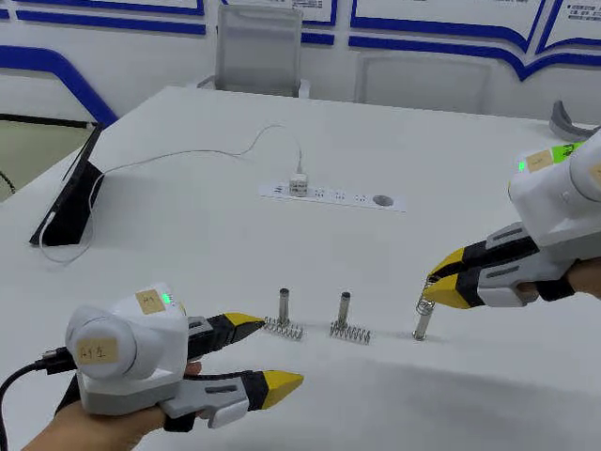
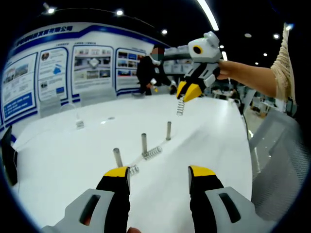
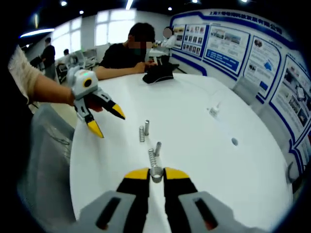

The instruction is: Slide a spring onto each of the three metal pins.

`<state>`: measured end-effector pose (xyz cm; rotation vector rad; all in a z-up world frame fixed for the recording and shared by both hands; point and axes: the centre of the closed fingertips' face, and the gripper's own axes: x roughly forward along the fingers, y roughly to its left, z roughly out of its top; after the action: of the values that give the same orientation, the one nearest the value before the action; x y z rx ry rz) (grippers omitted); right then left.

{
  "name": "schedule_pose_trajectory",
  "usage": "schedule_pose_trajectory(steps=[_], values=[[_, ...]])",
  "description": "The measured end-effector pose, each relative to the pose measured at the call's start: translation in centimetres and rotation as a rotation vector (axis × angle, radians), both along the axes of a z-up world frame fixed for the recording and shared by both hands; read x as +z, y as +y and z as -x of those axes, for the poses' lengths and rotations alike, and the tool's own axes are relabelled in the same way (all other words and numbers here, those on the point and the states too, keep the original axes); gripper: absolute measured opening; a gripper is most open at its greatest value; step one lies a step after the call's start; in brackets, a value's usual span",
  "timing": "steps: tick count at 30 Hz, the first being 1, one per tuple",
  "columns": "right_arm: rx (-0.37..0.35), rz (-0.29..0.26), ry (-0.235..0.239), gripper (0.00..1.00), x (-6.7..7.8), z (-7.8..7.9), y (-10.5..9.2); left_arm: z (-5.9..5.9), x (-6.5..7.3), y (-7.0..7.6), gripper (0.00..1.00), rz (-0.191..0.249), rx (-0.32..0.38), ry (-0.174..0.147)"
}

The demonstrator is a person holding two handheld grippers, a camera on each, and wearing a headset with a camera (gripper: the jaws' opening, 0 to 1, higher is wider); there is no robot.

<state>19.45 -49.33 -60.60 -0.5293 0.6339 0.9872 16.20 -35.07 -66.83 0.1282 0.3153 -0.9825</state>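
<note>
The third spring (image 1: pixel 425 305) is clamped in the closed right gripper (image 1: pixel 433 287), just over the right pin (image 1: pixel 422 327). The left spring (image 1: pixel 284 328) lies just beside the left pin (image 1: pixel 284 305), and the middle spring (image 1: pixel 350 332) just beside the middle pin (image 1: pixel 344 308), mid-tabletop (image 1: pixel 235 216). Toward the tabletop's near edge, the left gripper (image 1: pixel 281 351) gapes open.

I count three metal pins (image 1: pixel 284 305) (image 1: pixel 344 308) (image 1: pixel 423 325), two springs (image 1: pixel 284 328) (image 1: pixel 350 332) on the tabletop (image 1: pixel 235 216), and one spring (image 2: pixel 180 107) in my right fingers (image 1: pixel 449 293).

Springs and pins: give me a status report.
Left gripper open, empty. Right gripper shut on spring above the right pin, not yet on. Two springs lie beside the other two pins.
</note>
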Motion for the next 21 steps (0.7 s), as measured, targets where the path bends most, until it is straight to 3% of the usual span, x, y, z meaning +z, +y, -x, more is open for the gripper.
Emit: schedule_pose_trajectory(steps=[12, 21], values=[[-0.098, 0.002, -0.011, 0.12, -0.9, -2.6, -1.7, 0.0, -0.1, 0.2, 0.49, 0.002, 0.006, 0.004], [-0.153, -0.019, 0.013, 0.12, -2.6, -3.7, -2.4, 0.0, -0.1, 0.5, 0.49, 0.002, 0.013, 0.007]])
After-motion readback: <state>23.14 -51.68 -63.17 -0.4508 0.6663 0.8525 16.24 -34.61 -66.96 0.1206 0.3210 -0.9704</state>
